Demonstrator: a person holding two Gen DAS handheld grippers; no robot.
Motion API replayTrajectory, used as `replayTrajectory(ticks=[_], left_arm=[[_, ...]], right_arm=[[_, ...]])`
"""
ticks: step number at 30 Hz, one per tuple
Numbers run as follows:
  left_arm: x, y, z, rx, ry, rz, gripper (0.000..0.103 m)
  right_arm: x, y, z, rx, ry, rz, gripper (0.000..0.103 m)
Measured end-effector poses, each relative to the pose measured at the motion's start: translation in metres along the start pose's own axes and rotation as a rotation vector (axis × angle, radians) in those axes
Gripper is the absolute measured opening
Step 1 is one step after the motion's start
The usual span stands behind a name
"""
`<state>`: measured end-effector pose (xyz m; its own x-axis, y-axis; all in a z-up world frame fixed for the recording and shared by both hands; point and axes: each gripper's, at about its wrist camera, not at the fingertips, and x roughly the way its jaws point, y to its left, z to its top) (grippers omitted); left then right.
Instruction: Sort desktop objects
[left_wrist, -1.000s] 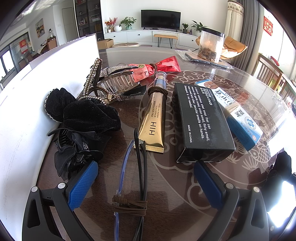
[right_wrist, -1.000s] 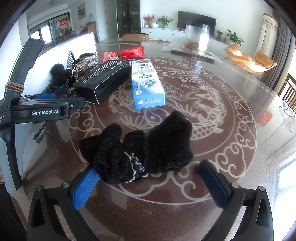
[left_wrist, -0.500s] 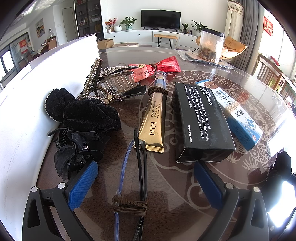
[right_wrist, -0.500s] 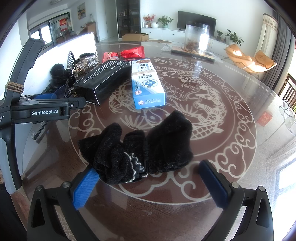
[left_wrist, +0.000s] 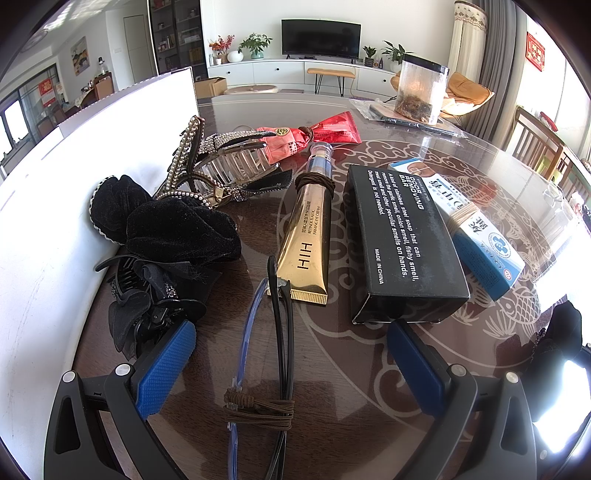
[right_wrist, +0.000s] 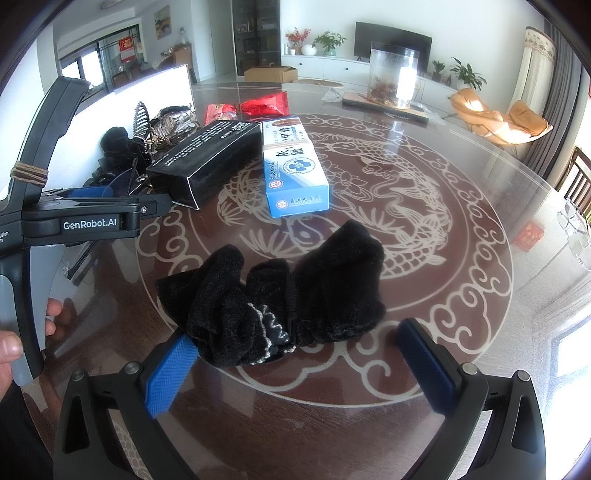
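Observation:
My left gripper is open just above the table, with folded glasses bound by a brown band lying between its fingers. Ahead lie a gold tube, a black soap box, a blue and white box and a red packet. Black hair clips and scrunchies and jewelled clips sit on the left. My right gripper is open, with a black velvet scrunchie between its fingertips. The left gripper's body shows at the left of the right wrist view.
A white board stands along the table's left side. A clear jar sits at the far side on a flat packet. The round glass table has a dragon pattern. Chairs stand at the right. A hand holds the left gripper.

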<state>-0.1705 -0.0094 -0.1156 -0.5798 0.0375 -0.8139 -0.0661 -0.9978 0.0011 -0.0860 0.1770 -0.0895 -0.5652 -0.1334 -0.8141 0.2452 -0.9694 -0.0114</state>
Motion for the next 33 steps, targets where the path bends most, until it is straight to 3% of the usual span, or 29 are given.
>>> replayTrajectory(ticks=[5, 10, 33], left_arm=[[-0.005, -0.002, -0.007, -0.034, 0.0, 0.025, 0.103], [-0.016, -0.004, -0.022, -0.005, -0.001, 0.002, 0.103], [-0.017, -0.004, -0.023, -0.004, -0.001, 0.002, 0.103]], right_arm=[[0.0, 0.0, 0.0, 0.0, 0.0, 0.0, 0.103], [0.0, 0.0, 0.0, 0.0, 0.0, 0.0, 0.103], [0.0, 0.0, 0.0, 0.0, 0.0, 0.0, 0.103]])
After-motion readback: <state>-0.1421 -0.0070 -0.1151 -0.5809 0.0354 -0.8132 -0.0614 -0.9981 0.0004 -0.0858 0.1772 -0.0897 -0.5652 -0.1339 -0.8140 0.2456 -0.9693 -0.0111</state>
